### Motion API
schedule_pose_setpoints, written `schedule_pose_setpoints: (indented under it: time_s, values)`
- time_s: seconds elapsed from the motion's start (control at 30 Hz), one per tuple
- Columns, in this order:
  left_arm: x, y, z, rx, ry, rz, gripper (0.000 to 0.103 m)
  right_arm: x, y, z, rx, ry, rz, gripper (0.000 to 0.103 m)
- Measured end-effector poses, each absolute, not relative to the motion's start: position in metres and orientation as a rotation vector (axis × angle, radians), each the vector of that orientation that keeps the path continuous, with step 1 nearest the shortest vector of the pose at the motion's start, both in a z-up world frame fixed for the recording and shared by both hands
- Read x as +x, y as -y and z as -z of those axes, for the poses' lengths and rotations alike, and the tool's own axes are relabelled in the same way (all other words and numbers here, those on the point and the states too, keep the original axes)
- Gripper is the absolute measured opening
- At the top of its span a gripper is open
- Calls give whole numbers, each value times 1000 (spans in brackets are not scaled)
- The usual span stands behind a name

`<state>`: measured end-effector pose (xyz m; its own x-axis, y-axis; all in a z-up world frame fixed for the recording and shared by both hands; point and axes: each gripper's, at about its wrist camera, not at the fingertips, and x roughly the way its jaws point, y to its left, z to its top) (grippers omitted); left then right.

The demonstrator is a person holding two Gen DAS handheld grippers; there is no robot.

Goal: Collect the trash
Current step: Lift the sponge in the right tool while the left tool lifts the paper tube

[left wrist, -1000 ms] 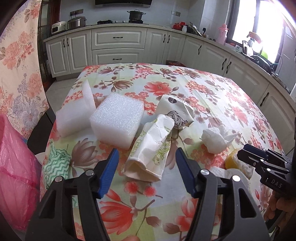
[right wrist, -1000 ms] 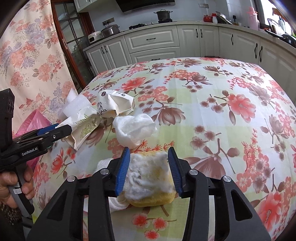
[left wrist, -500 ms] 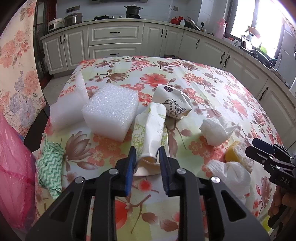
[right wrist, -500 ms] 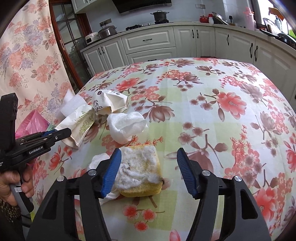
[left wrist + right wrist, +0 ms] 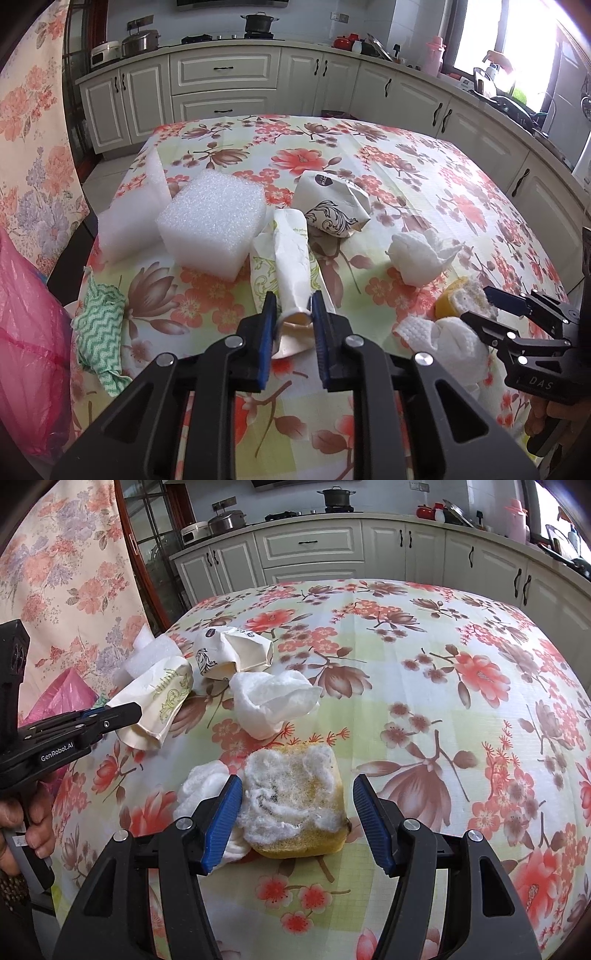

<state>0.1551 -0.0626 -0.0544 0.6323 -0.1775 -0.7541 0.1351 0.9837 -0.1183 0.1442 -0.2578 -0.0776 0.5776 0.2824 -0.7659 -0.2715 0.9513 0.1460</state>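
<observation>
Printed in white on the side of the left gripper (image 5: 122,712), seen from the right wrist: "GenRobot.AI". Stamped on the body of the right gripper (image 5: 480,306), seen from the left wrist: "DAS". Too small to read, the round dark label on the crumpled paper bag with dark scrollwork (image 5: 332,208). Narrowed to a slim gap, the blue pads (image 5: 266,332) of the left gripper (image 5: 292,314), pinched on the near open end of the long paper wrapper with green print (image 5: 291,266), the rest of it lying across the floral tablecloth (image 5: 424,162) toward the foam. Spread wide, the right gripper (image 5: 297,790), straddling the yellow sponge (image 5: 295,805) topped with white fluff; left pad (image 5: 223,819) touching or nearly touching the sponge's side, right pad clearly apart from it, nothing clamped. Just left of the sponge, against that left pad, a wad of white tissue (image 5: 203,786). Farther up the table, a second crumpled tissue (image 5: 269,701) between sponge and paper bag (image 5: 229,653). Left of the wrapper, a white foam block (image 5: 214,225) with a thinner foam slab (image 5: 133,218) behind it. At the table's left edge, a green zigzag cloth (image 5: 99,328), and beside that a pink plastic bag (image 5: 29,343).
</observation>
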Motion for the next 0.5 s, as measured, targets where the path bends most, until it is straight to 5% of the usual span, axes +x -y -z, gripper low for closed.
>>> schedule_pose_setpoints:
  time_s: [0.5]
  values:
    - [151, 63, 43, -49, -849, 188, 17, 149, 278, 74, 44, -887, -281, 51]
